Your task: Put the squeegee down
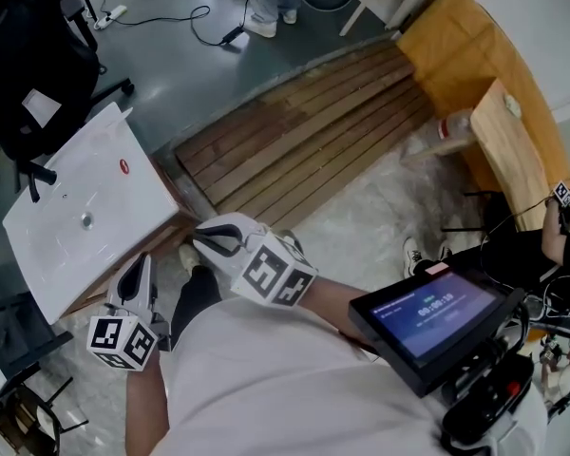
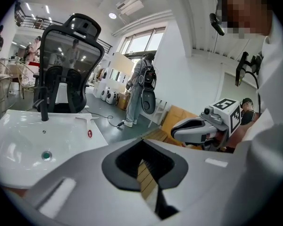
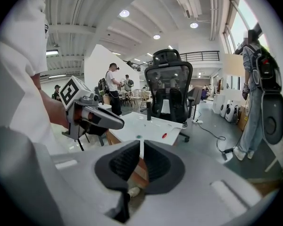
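Observation:
A white T-shaped squeegee lies on the far right corner of the white sink basin, free of both grippers. In the head view the sink basin is at the left, with a black faucet, a drain and a red sticker. My left gripper hovers just off the sink's near corner, shut and empty. Beside it to the right, my right gripper points toward the sink; its pads stand almost together with nothing between them.
A black office chair stands behind the sink. A slatted wooden platform and brown cardboard lie to the right. A person stands on the grey floor beyond, near a black cable. A screen device hangs at my chest.

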